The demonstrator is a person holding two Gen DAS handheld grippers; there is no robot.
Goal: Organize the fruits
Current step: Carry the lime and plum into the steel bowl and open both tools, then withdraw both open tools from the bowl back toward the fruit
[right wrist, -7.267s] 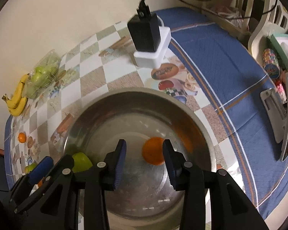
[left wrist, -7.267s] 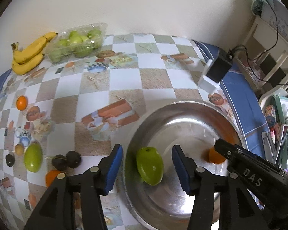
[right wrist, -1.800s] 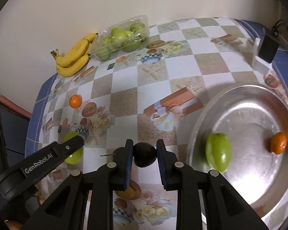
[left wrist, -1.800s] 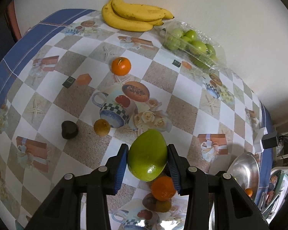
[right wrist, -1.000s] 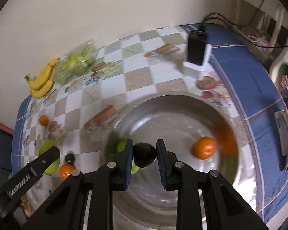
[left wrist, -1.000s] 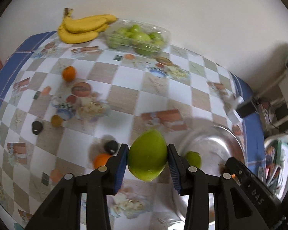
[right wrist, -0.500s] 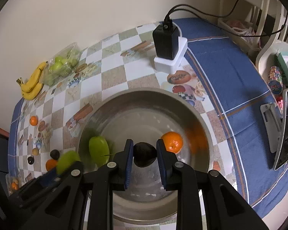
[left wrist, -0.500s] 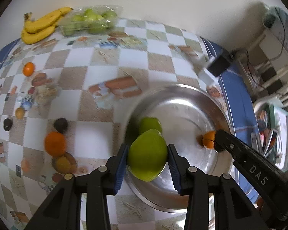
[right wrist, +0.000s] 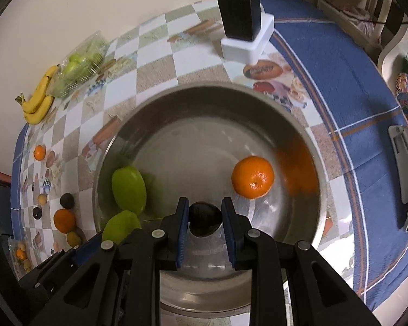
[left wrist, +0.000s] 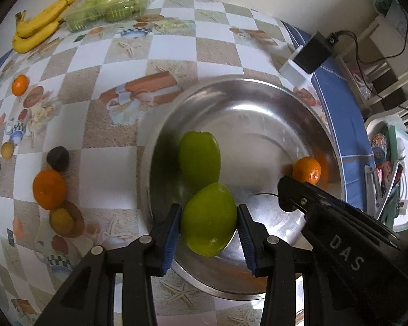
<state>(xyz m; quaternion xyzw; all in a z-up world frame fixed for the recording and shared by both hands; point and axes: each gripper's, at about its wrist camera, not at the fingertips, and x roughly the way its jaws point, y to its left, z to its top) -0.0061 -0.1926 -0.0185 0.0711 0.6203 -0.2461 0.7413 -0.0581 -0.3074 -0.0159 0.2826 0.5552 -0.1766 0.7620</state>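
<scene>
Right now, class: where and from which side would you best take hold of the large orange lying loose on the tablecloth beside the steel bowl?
Grip the large orange across its widest middle, coming straight down from above. It is round, so any axis holds, but a dark fruit and a small yellow fruit sit close on opposite sides. Set the fingers on its two free sides, probably crosswise to that line.

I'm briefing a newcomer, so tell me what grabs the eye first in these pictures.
The big steel bowl fills the middle of the checkered table, with a green mango at its left side and an orange at its right. Over it, the left tongs clamp a second green mango and the right tongs clamp a small dark fruit.
</scene>
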